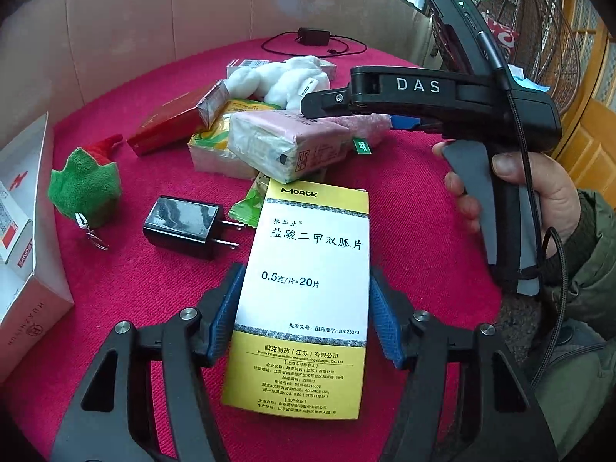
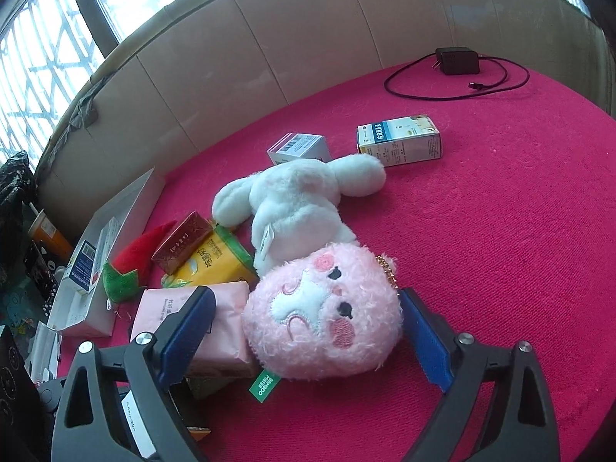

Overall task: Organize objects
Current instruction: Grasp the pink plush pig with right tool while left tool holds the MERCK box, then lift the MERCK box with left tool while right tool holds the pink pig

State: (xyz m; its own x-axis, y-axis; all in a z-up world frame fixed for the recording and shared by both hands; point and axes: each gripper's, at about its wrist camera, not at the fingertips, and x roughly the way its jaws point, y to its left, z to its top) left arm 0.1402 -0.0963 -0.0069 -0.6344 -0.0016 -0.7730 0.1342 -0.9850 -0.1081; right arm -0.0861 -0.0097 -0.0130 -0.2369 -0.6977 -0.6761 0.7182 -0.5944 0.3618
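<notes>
My left gripper (image 1: 306,308) is shut on a yellow and white Merck medicine box (image 1: 304,288), held above the red cloth. My right gripper (image 2: 308,331) is open, its blue pads either side of a pink plush toy (image 2: 323,308) that lies on the cloth; I cannot tell whether the pads touch it. In the left wrist view the right gripper (image 1: 331,106) reaches into the pile over a pink tissue pack (image 1: 285,142). A white plush rabbit (image 2: 296,200) lies just beyond the pink toy.
A black plug adapter (image 1: 184,227), a green and red plush keyring (image 1: 84,184), a red box (image 1: 169,123) and a yellow pack (image 2: 211,261) lie on the cloth. An open white box (image 1: 23,231) stands at the left. Two small boxes (image 2: 400,140) and a charger with cable (image 2: 458,61) lie farther back.
</notes>
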